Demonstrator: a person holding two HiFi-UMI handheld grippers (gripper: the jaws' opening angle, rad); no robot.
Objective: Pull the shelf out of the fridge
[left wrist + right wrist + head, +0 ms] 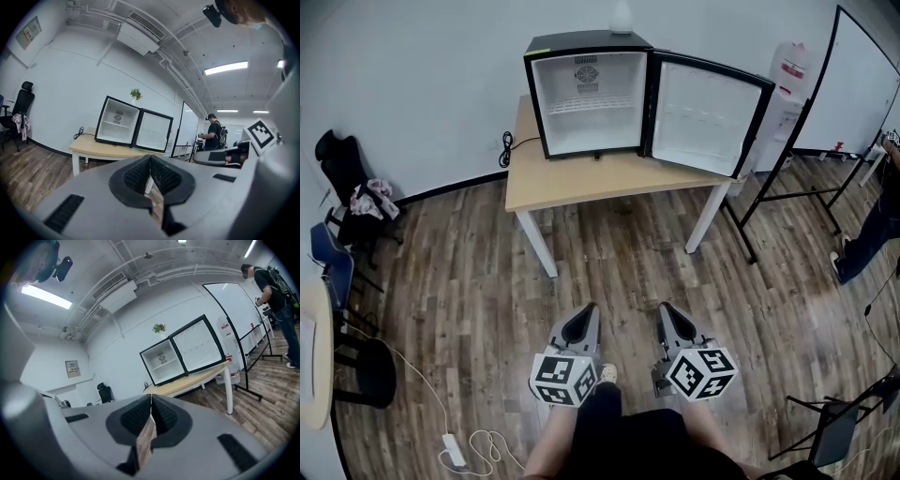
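A small black fridge (pixel 586 94) stands on a light wooden table (pixel 609 178) against the back wall. Its door (pixel 705 114) is swung open to the right. Inside, a white wire shelf (pixel 589 105) spans the white interior at mid height. The fridge (pixel 117 127) also shows far off in the left gripper view, and the fridge (pixel 161 364) in the right gripper view. My left gripper (pixel 588 314) and right gripper (pixel 667 314) hang side by side over the wooden floor, well short of the table. Both are shut with nothing between the jaws.
A black office chair (pixel 342 187) and a blue chair (pixel 333 262) stand at the left wall. A whiteboard on a black stand (pixel 825 122) rises at the right, with a person (pixel 872 225) beside it. A power strip and cable (pixel 455 450) lie on the floor, lower left.
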